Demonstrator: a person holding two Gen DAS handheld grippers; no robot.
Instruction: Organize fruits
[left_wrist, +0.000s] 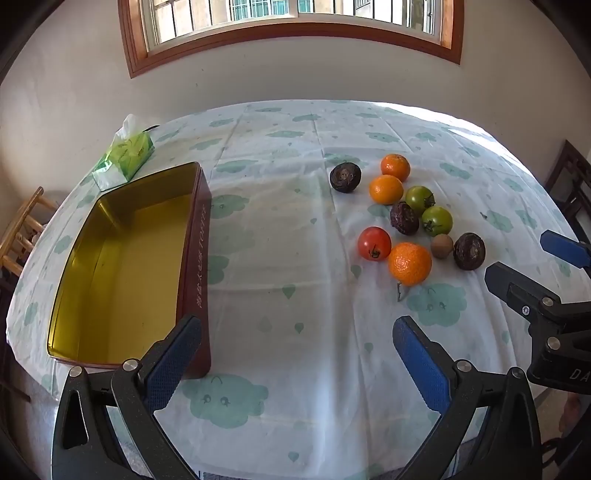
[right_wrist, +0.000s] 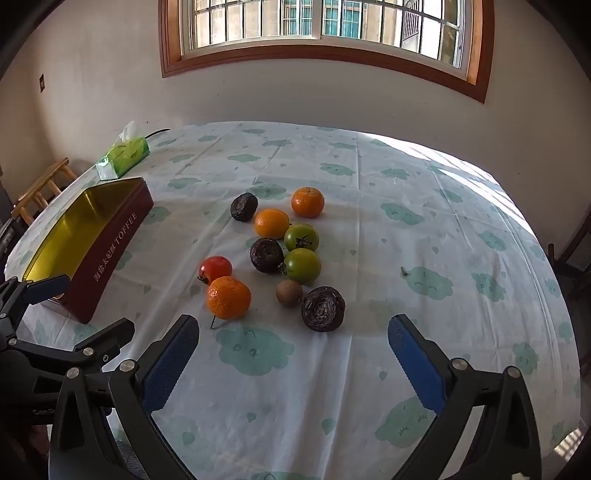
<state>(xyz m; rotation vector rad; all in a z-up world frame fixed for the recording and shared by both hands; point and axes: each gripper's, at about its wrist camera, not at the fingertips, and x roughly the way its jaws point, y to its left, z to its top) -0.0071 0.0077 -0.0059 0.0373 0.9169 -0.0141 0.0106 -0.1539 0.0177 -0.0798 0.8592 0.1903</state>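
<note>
Our right gripper (right_wrist: 293, 347) and left gripper (left_wrist: 297, 349) both hang spread wide, holding nothing. The fruits cluster just ahead of the right one, nearest the tangerine (right_wrist: 228, 297) (round, so a glancing pad could roll it); the empty toffee tin (left_wrist: 122, 266) sits left.

A wood-framed window (right_wrist: 325, 33) sits high in the plain pale wall (right_wrist: 110, 74), barred panes bright with daylight. Sun spills across the far right of the cloud-print tablecloth (right_wrist: 461, 177). A wooden chair (right_wrist: 44, 188) stands at the left, dark furniture (left_wrist: 572, 184) at the right.
</note>
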